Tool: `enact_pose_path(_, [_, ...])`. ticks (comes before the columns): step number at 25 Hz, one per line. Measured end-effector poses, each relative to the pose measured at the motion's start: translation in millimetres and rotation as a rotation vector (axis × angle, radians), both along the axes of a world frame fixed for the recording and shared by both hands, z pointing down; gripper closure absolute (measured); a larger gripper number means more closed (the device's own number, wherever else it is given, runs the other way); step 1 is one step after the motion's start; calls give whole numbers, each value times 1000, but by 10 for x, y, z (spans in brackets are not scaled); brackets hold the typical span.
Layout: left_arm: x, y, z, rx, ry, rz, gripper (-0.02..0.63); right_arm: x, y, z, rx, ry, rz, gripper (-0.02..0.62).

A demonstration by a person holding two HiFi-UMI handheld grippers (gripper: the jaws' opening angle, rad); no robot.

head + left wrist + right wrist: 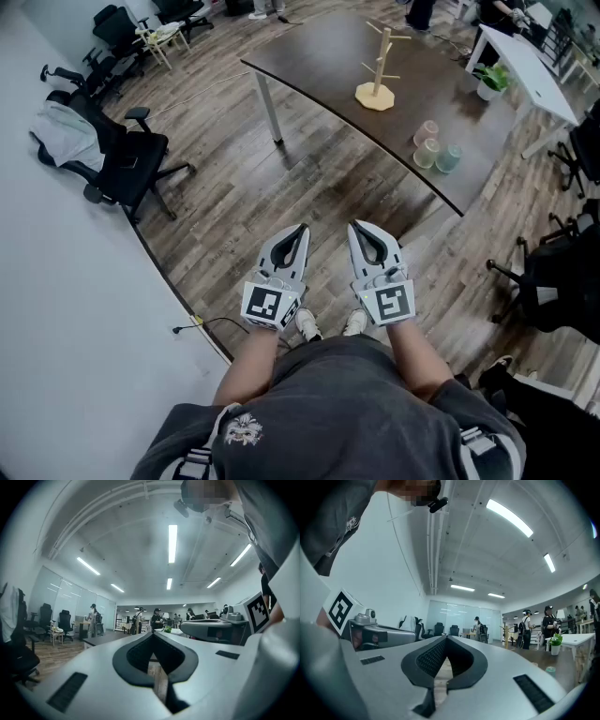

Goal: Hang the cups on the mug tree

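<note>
A wooden mug tree (379, 66) stands on the dark table (319, 66), with nothing on its pegs. Three pale cups (435, 149) sit together near the table's near right end: one pink, one greenish, one teal. I hold both grippers level in front of my waist, well short of the table. My left gripper (302, 229) has its jaw tips together and nothing between them. My right gripper (355, 226) is likewise shut and empty. In the right gripper view the mug tree (505, 634) shows far off, with one teal cup (551, 669) at the table's edge.
Black office chairs (122, 159) stand along the white wall at left. A white table (525, 66) with a potted plant (491, 81) is at the far right, another chair (553, 281) at right. A cable (220, 325) runs across the wood floor. People stand far off.
</note>
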State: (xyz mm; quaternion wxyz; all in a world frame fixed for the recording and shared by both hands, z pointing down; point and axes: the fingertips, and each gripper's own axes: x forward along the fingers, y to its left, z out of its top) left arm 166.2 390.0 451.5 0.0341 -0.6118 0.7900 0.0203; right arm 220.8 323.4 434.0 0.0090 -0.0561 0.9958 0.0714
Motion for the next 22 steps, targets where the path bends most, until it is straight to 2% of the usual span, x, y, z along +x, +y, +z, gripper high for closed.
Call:
enact_pose_path(11, [-156,-13,190,-48,19,63,599,-192,72,246,10,66,21,574])
enact_pose_path(22, [-526,32,219,-25,25,166,599,-429,99,316,1,84,147,574])
